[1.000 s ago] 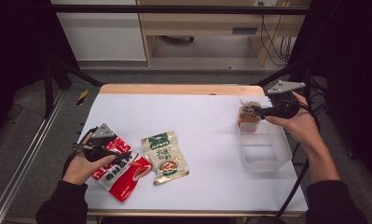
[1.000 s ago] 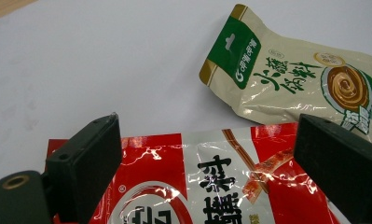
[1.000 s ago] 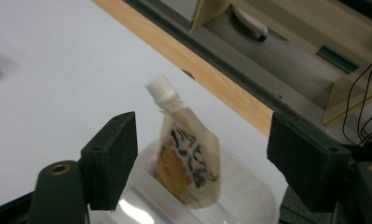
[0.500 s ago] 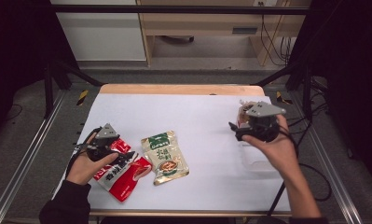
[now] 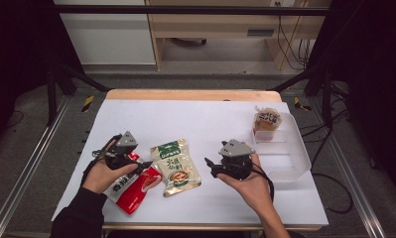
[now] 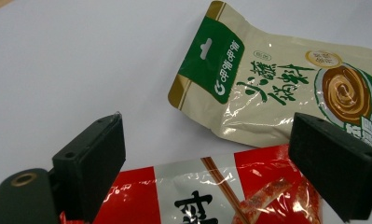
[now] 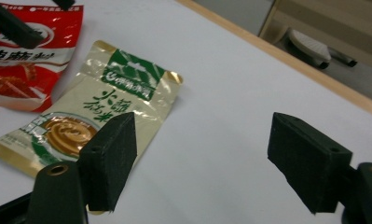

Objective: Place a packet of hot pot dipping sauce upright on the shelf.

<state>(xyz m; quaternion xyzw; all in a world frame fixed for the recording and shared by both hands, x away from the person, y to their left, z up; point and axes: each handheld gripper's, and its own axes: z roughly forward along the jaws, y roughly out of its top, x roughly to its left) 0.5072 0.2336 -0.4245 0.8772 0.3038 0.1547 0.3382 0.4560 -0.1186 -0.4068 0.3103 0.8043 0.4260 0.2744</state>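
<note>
Two handheld grippers over a white table (image 5: 205,124) with snack packets on it, both with jaws spread wide and nothing in them.

Biggest thing after the table is the clear plastic tub (image 5: 285,156) at the right edge, with a small brown-topped packet (image 5: 266,120) standing at its far end. Near the front left lies a red pouch (image 5: 136,186), and just beside it, toward the middle, a beige and green pouch (image 5: 175,167), both flat on the table. The left gripper (image 6: 207,163) sits low over the red pouch's top end, jaws apart on either side of it, not pinching it. The right gripper (image 7: 200,158) hangs over bare table right of the beige pouch, pointed toward it, wide open too.
</note>
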